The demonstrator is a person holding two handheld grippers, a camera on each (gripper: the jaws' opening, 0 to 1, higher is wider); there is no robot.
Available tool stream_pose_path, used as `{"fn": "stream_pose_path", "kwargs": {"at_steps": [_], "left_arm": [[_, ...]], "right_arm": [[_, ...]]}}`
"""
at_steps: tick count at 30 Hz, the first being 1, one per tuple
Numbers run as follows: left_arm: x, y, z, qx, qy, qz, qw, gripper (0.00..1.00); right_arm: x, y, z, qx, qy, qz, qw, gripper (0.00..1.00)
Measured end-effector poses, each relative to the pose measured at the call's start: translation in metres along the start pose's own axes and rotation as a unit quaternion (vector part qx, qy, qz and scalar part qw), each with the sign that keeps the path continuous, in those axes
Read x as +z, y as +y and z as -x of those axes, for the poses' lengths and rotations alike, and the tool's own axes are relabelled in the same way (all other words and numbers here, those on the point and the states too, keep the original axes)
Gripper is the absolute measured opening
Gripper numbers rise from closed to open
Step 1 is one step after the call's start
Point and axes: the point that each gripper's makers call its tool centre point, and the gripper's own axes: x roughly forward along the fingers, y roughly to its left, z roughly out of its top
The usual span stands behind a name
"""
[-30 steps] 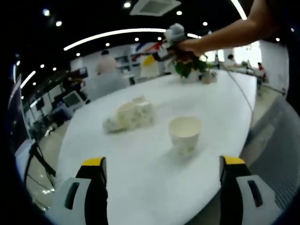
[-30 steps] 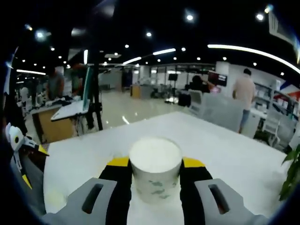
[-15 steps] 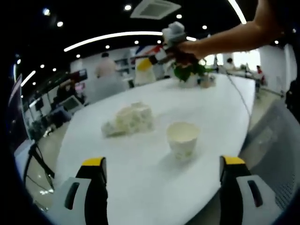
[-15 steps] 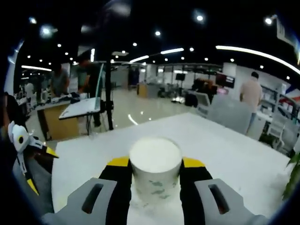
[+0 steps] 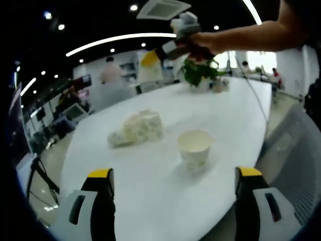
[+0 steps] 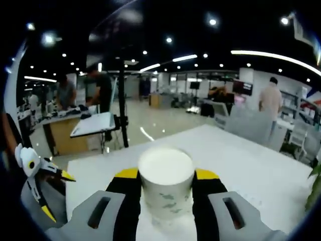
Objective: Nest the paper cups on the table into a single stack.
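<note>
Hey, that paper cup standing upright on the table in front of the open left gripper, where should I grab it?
Grip the upright paper cup across its side wall below the rim, coming in level from the near side with the left gripper, one jaw each side. The tapered wall is free all round.

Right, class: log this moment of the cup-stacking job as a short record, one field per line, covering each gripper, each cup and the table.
left gripper: open, jaws wide apart, empty
right gripper: shut on held paper cup, raised above the table
upright paper cup: stands mouth up on the table, ahead of the left gripper
tipped cups: lie on their sides, beyond the upright one
table: white, with a potted plant at its far end
stack status: not yet one stack
</note>
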Motion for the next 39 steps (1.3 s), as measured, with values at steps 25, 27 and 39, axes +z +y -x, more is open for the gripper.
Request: {"fn": "stream_pose_path", "kwargs": {"at_steps": [25, 27, 39], "left_arm": [[0.008, -0.003, 0.003, -0.008, -0.014, -0.005, 0.9999, 0.94], [0.011, -0.005, 0.003, -0.008, -0.02, -0.012, 0.9997, 0.94], [0.017, -0.002, 0.004, -0.007, -0.033, -0.005, 0.9994, 0.93]], "right_arm": [[-0.002, 0.047, 0.018, 0.028, 0.007, 0.008, 0.9995, 0.36], [-0.001, 0.051, 0.019, 0.03, 0.005, 0.006, 0.9995, 0.36], [-0.011, 0.076, 0.026, 0.044, 0.009, -0.006, 0.999, 0.36]]}}
